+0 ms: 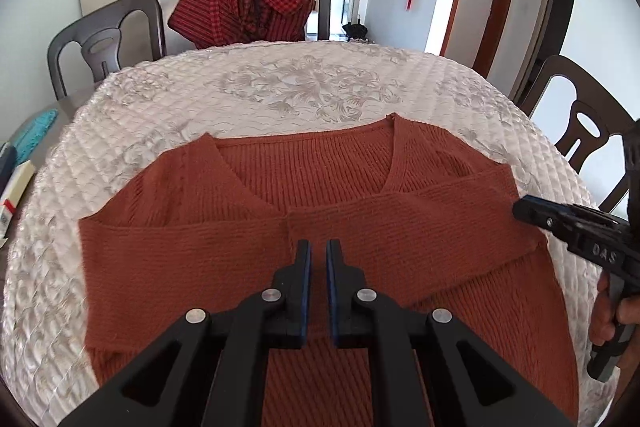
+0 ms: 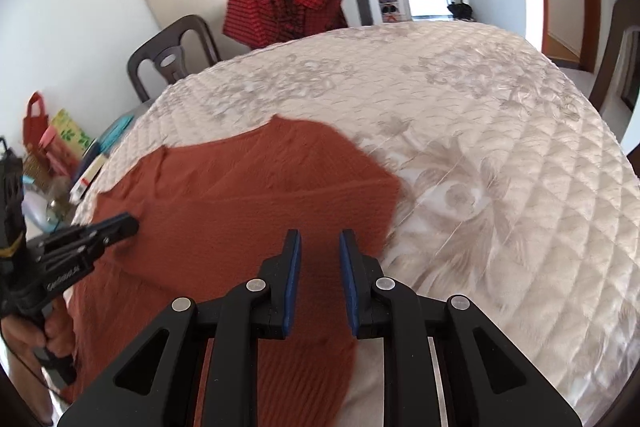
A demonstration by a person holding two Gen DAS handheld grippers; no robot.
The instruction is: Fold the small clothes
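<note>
I observe a rust-coloured knit sweater [image 1: 256,259] lying flat on the surface [image 1: 280,87], which carries a quilted cream cover. The garment occupies the near part of the surface, its V-neck toward the far edge and its hem toward the near edge. Both sleeves are folded inward across the chest, meeting near the middle.

My left claw [image 1: 317,247] hangs over the centre of the sweater, just above the place where the two sleeve ends meet. Its blue pads stand nearly together with only a thin slit between them, and no cloth is caught in that slit.

My right claw [image 2: 320,239] hangs over the sweater's right margin, close to where the knit gives way to bare cover. Its pads stand a little apart, and nothing is pinched between them; the fabric lies below. In the left wrist view this claw's tip sits at the folded right sleeve's outer end; I cannot tell whether it touches.

A red checked garment [image 1: 248,3] is draped over a chair [image 1: 320,3] beyond the far edge.
</note>
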